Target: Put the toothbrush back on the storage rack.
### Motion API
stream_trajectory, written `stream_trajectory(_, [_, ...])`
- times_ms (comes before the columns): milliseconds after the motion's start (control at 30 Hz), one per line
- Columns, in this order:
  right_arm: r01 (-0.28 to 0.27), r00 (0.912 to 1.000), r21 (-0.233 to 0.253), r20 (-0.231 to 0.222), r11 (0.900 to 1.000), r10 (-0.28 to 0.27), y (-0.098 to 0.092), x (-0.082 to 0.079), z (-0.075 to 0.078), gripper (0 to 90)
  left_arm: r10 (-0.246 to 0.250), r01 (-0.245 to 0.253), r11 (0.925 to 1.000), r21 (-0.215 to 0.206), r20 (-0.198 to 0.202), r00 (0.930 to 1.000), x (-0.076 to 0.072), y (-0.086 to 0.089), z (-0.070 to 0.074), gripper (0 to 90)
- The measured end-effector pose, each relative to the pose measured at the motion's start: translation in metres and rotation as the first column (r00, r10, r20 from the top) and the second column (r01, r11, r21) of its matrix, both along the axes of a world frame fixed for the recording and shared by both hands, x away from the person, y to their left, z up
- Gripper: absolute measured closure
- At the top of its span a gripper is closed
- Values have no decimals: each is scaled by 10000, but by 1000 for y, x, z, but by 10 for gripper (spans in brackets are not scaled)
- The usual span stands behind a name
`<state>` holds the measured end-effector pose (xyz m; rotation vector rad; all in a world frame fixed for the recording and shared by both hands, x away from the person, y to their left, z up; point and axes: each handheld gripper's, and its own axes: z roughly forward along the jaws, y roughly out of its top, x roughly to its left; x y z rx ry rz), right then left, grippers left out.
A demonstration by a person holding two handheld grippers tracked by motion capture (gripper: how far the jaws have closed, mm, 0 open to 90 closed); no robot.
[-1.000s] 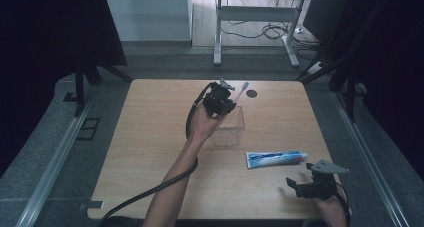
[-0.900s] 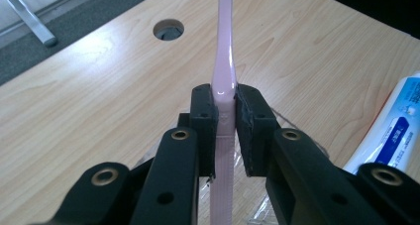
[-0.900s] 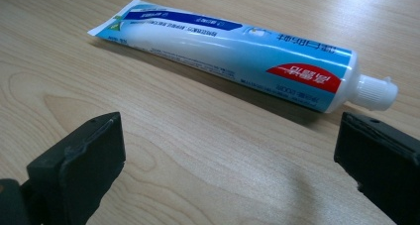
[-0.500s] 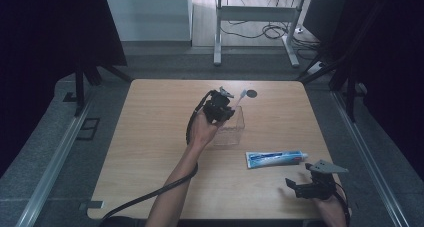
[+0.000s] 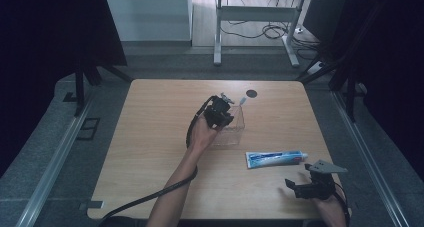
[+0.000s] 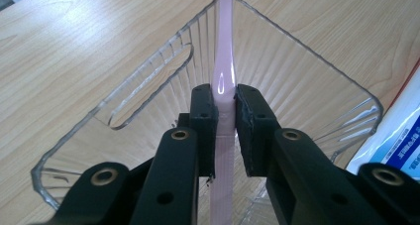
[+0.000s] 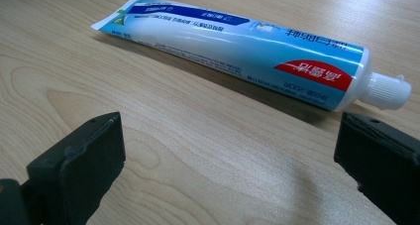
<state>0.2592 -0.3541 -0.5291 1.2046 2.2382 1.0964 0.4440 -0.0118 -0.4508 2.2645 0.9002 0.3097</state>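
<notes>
A clear plastic box (image 6: 277, 61) with ribbed walls and a slot handle cut in one side stands near the middle of the wooden table (image 5: 150, 137), and a pale pink toothbrush (image 6: 224, 76) slants across its open top, the head end leaning over the far rim. The left gripper (image 5: 219, 112) is clamped on the toothbrush's smooth, flat handle, its two black jaws pressed against either side, right above the box's inside. Right of the box and nearer the person, a blue and white toothpaste tube (image 5: 276, 158) with a white ribbed cap lies flat on the bare wood, cap end to the right, just apart from the box's near right corner. The right gripper (image 5: 306, 187) rests close to the near right edge of the table, its jaws spread wide with nothing between them, the tube lying just beyond them. The left half of the tabletop is bare, pale, grained wood with rounded corners.
</notes>
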Motion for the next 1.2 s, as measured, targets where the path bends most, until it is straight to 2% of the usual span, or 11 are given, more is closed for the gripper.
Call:
stream_trajectory(667, [-56, 9999, -68, -119, 10000, 55, 1, 1, -2, 0, -118, 152, 9966, 813, -420, 9990, -1, -7, 0, 775])
stream_trajectory(1000, [-68, 9999, -63, -124, 10000, 68, 1, 1, -2, 0, -254, 285, 9967, 759, -415, 9988, -2, -8, 0, 721])
stream_trajectory(1200, [-82, 9999, -83, -125, 9999, 81, 1, 1, -2, 0, -276, 297, 9979, 573, -371, 9989, -3, -8, 4, 706])
